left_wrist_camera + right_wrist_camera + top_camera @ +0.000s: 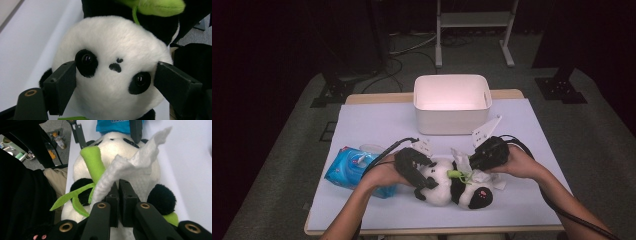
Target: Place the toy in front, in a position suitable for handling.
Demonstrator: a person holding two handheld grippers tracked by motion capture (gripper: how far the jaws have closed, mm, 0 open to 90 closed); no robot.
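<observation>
A black-and-white panda plush (443,186) lies on the white table cover near the front edge. It holds a green bamboo sprig (455,174). My left gripper (424,182) is shut on the panda's head (112,100), one jaw pressing each side of the face, and its fingers (136,130) are also seen from the other side. My right gripper (469,162) hovers over the panda's body and is shut on a crumpled white wipe (135,165), which stands up from the closed jaws (118,187) beside the sprig (93,160).
A white bin (452,120) stands behind the panda at mid-table. A blue pack of wipes (352,170) lies to the left, under the person's left hand. The table cover (377,125) reaches to the wooden table edges, with dark floor and stands around it.
</observation>
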